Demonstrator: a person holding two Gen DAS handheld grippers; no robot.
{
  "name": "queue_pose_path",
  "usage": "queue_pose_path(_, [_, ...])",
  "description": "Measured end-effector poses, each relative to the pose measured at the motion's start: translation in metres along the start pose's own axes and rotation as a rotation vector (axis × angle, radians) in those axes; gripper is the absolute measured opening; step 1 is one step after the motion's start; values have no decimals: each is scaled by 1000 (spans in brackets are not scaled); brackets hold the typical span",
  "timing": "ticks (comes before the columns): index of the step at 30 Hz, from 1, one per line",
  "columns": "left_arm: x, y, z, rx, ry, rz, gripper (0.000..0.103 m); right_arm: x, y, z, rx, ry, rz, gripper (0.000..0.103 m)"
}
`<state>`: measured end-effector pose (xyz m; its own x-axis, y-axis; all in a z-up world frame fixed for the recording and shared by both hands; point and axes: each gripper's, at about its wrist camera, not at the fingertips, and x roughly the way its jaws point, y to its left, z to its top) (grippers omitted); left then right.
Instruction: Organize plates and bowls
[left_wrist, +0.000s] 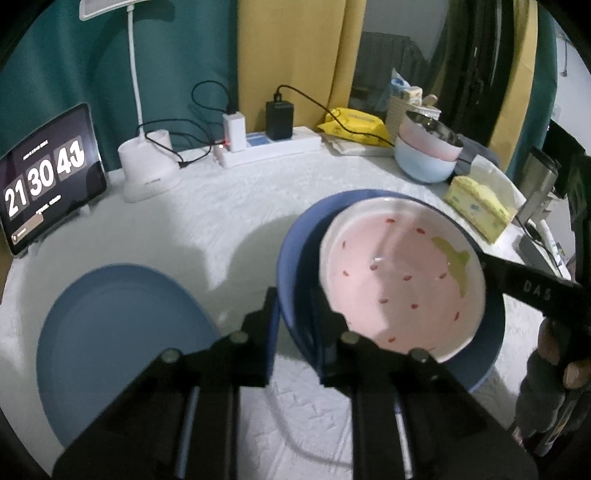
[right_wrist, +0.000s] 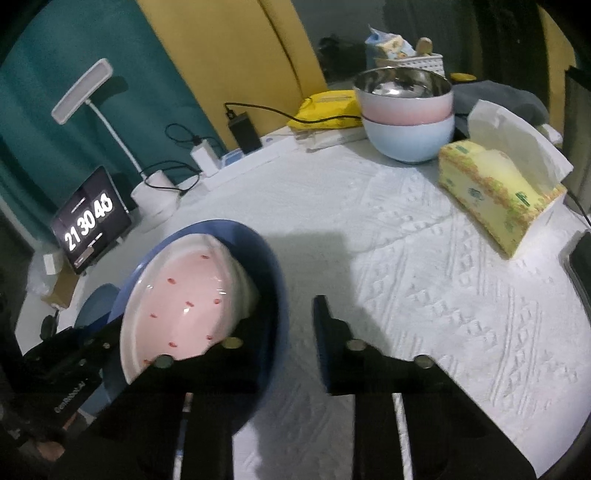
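Pink strawberry-print ceramic plate (left_wrist: 399, 273) sits tilted inside dark blue deep plate (left_wrist: 295, 236). Left gripper (left_wrist: 293, 321) clenched on the blue rim; right gripper's (right_wrist: 284, 325) state unclear. Pale blue flat plate (left_wrist: 110, 339) lies unstacked on white table (right_wrist: 424, 277); pink and blue bowls (right_wrist: 406, 118) already nested.

Home: curtains (left_wrist: 303, 55), tissue box (right_wrist: 498, 195), tablecloth (right_wrist: 424, 277)

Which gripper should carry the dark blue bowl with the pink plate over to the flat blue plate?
Left, probably. The left gripper pinches the dark blue bowl at its rim, and the flat blue plate lies right beside it. The right gripper sits on the bowl's far side.
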<state>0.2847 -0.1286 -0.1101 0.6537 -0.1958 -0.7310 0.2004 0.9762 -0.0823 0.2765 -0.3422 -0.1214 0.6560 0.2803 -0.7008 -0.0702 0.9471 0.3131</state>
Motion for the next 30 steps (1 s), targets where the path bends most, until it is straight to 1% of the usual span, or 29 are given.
queue_pose_path(3, [0,3,0,-14,-1,-15,15,0,3,1,2,-3,-9,9])
queue_pose_path(10, [-3,0,-1,2,-5,-17,14,-3,4,0,16,-4,-24,8])
queue_pose_path(19, [-7,2,-3,5,0,-38,14,-9,7,-2,37,-6,-31,8])
queue_pose_path(30, [-23,6,-4,3,-31,-55,14,-24,16,-1,31,-33,-39,8])
